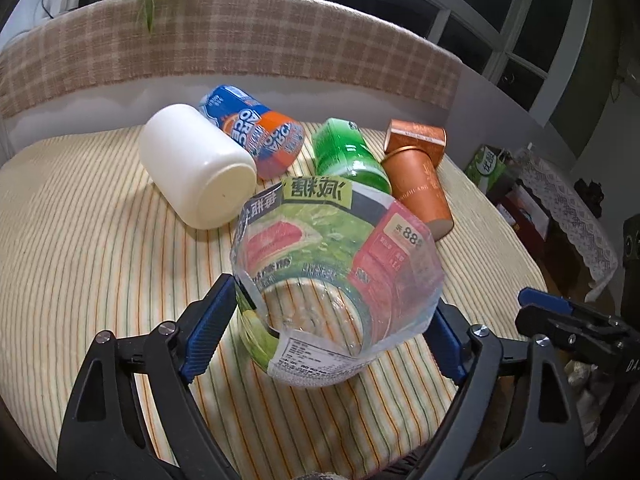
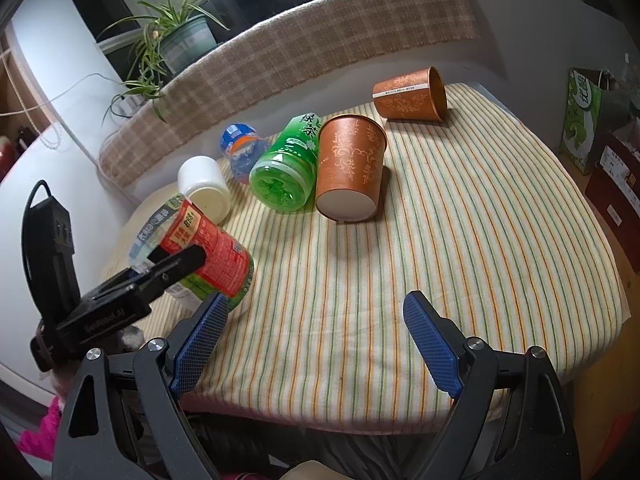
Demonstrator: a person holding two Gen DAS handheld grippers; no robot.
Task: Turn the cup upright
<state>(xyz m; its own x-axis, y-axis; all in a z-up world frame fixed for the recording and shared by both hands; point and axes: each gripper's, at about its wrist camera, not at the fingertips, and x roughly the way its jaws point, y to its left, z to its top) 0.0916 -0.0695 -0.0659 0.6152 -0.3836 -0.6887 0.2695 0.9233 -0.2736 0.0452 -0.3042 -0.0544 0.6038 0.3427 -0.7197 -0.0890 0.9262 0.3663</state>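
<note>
Evidently the left hand-held gripper (image 1: 336, 320) is clenched across the cut-down watermelon-label cup (image 1: 336, 276), its blue pads pressing both sides, holding it tipped near the near-left edge of the striped tabletop (image 2: 460, 240), apparently to turn it upright. Beside it, the right hand-held gripper (image 2: 316, 344) hangs wide, grasping nothing, while the other cups lie farther off.

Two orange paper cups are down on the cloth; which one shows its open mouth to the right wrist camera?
The far orange cup near the table's back edge: its open rim is visible. The nearer orange cup, beside the green tea bottle, shows its white base.
</note>
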